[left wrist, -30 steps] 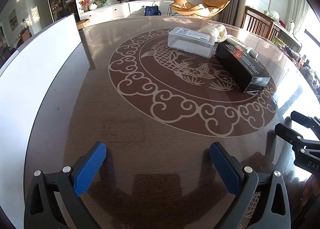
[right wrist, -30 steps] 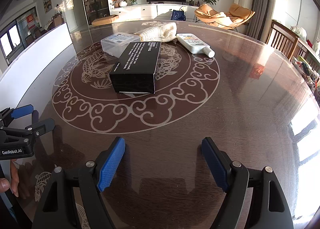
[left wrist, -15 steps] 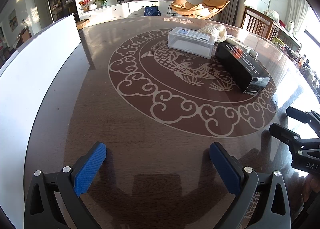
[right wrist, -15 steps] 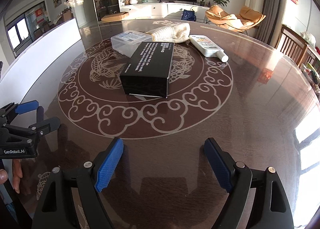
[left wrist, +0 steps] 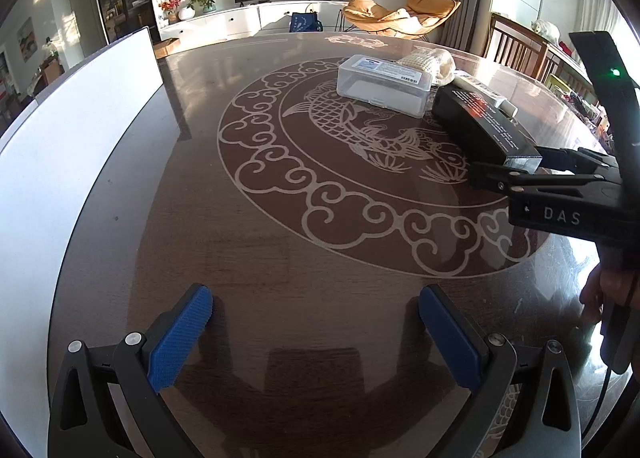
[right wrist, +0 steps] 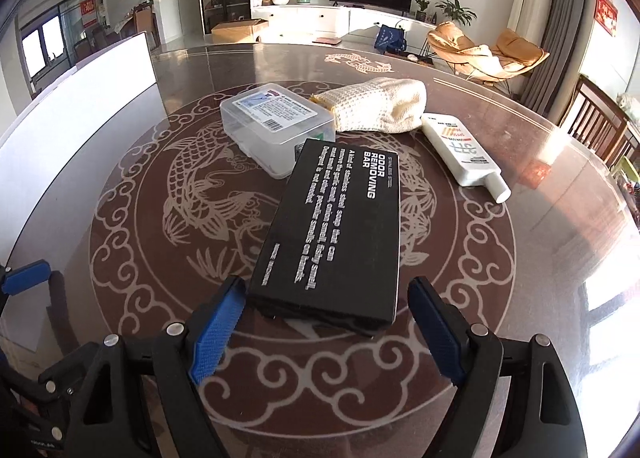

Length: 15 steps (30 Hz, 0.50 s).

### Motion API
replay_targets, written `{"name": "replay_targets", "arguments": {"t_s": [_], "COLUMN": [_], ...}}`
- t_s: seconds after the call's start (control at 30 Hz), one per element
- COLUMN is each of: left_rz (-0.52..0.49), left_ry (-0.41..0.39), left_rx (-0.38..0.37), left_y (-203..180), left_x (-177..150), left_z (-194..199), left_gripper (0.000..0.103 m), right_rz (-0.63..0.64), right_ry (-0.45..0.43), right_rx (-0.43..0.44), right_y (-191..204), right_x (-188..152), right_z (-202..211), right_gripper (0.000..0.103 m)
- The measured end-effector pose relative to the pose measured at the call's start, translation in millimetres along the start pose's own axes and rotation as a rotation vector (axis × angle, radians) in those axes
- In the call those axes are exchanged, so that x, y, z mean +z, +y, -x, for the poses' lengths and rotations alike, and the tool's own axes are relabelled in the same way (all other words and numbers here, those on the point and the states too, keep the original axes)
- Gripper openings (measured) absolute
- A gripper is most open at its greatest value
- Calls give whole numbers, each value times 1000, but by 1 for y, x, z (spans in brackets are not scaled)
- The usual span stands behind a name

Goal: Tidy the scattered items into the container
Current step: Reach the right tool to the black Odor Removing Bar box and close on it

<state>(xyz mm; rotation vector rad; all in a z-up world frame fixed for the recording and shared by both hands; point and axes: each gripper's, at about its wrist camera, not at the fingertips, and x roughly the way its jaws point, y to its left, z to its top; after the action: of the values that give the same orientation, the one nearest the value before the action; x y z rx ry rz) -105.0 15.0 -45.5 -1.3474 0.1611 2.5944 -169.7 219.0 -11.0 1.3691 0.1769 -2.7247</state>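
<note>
right claw (right wrist: pixel 324 322) wide open, astride the near end of the black box (right wrist: pixel 336 234), pads clear; left claw (left wrist: pixel 316 334) open above bare desk (left wrist: pixel 280 258).

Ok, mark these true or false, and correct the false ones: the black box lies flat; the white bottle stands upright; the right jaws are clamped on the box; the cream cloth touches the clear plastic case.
1. The black box lies flat on the table: true.
2. The white bottle stands upright: false, it lies on its side.
3. The right gripper is clamped on the box: false, its jaws stand open around the near end.
4. The cream cloth touches the clear plastic case: true.
</note>
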Motion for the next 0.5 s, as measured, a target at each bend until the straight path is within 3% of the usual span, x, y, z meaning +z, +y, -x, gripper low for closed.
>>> {"name": "replay_targets", "arguments": {"t_s": [0.17, 0.5], "left_rz": [0, 1], "left_ry": [0, 1], "left_rx": [0, 0], "left_y": [0, 1], "left_x": [1, 1], "left_z": [-1, -1], "left_gripper": [103, 103], "right_rz": [-85, -81], "right_ry": [-1, 6], "right_rx": [19, 22], "right_y": [-16, -16], "right_x": [20, 27], "right_z": [-18, -20], "right_gripper": [91, 95]}}
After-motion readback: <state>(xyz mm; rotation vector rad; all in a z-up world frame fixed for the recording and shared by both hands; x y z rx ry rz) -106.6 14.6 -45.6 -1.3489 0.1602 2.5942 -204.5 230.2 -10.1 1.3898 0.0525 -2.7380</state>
